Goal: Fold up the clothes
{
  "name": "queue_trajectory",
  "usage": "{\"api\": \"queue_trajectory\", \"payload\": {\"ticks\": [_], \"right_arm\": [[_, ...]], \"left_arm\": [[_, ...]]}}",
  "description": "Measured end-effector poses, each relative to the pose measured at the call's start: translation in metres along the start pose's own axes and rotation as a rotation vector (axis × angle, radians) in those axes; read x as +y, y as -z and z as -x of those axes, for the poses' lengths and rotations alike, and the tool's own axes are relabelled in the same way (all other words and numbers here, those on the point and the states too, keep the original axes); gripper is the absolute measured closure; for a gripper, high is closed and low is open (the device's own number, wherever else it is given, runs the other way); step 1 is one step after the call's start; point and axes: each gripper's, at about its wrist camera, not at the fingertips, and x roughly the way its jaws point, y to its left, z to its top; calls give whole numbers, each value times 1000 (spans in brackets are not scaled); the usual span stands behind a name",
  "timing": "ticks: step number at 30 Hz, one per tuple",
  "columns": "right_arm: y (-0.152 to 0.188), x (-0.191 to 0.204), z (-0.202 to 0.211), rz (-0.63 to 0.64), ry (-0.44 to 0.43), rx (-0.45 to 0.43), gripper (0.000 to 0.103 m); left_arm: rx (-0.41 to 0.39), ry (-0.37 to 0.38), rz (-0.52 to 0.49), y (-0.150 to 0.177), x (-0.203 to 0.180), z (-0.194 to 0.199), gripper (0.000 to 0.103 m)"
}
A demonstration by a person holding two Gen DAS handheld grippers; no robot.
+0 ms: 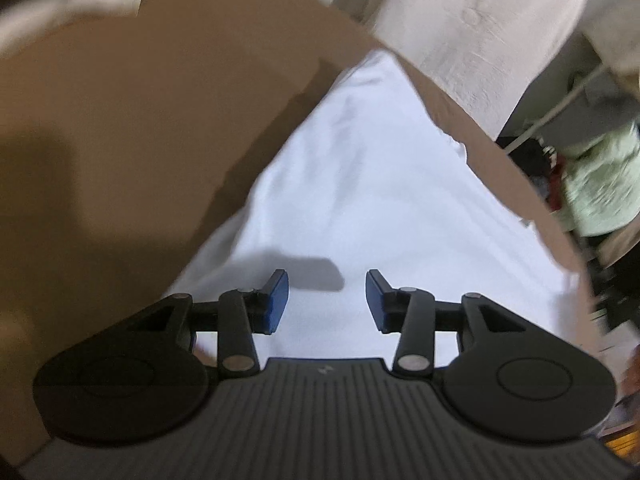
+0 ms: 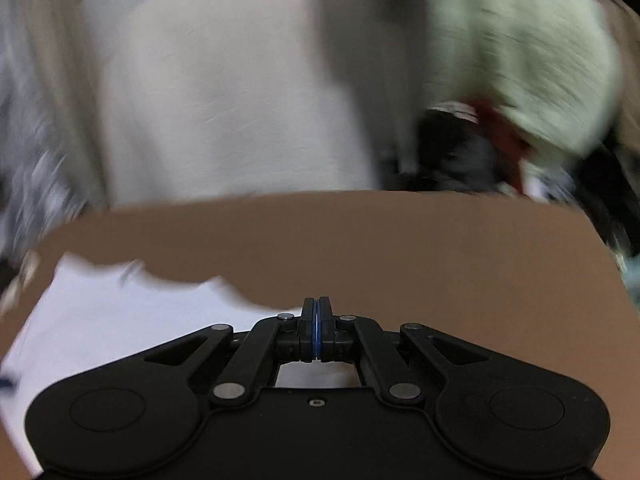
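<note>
fig. left gripper (image 1: 327,298) above a white garment (image 1: 360,200), fingers (image 1: 278,294) spread and empty, their shadow falling on the cloth toward 12 o'clock; the open stance suggests readiness to take a fresh hold. the garment lies flat on a brown table (image 1: 120,140), narrowing toward 12 o'clock, so that its edges are exposed for grasping. right gripper (image 2: 316,330) low over the table (image 2: 440,260), fingers pressed together; whether a thin edge of cloth is caught between them cannot be told. in the right view the garment (image 2: 120,320) occupies 8 to 10 o'clock, its wavy edge ending just beside the fingertips, a position consistent with drawing a hem flat. beyond the table's far edge, pale cloth (image 2: 220,100) and a light green item (image 2: 520,80), both blurred. judged stage: early, the garment spread but no fold visible.
</note>
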Motion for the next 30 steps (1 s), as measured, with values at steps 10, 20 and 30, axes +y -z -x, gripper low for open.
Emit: {"api": "queue_trajectory", "payload": {"ticks": [10,20,30], "right_arm": [[6,-64,-60,-153,105,326,37],[34,-37,15,-132,3,455,26],[74,14,-1,-251,-185,568,24]], "left_arm": [[-41,-48,-206,22,-74,-22,44],[-1,-98,-402,62,-148,-46,22],[23,-43,-488,88,-172,-51,17]]}}
